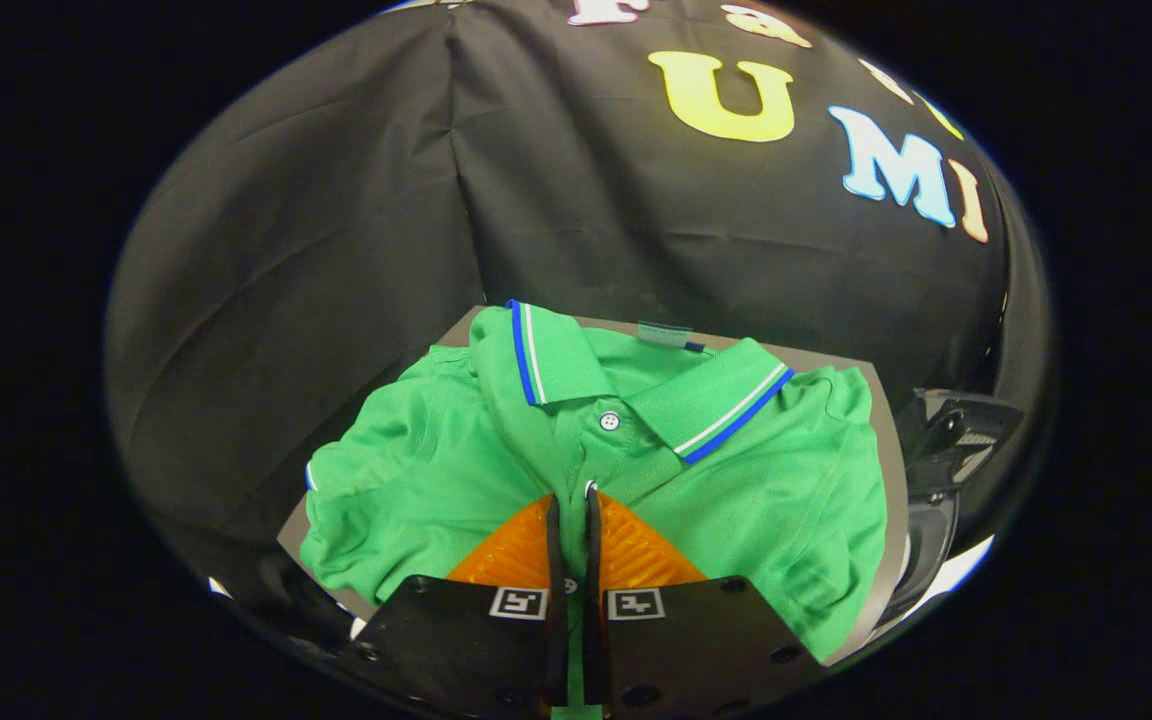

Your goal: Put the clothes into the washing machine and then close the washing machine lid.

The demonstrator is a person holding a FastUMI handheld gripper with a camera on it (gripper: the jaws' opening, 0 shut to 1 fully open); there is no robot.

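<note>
The gripper [573, 500] has its two orange fingers [511, 555] drawn almost together, with only a narrow slit left between them. A thin fold of the green polo shirt [416, 480] runs through that slit, along the button strip of the shirt, so the fingers seem to pinch the cloth from both sides, though the slit is too narrow to be fully sure of it. The shirt lies spread on a grey board [881, 420], with its front up. Its collar [566, 355], edged with blue and white stripes, is beyond the fingertips, and a white button [609, 421] sits just ahead of them. One sleeve is bunched at the left of the fingers. At the right, past the edge of the board, a dark machine part [956, 430] is seen, but what it is cannot be told clearly.
</note>
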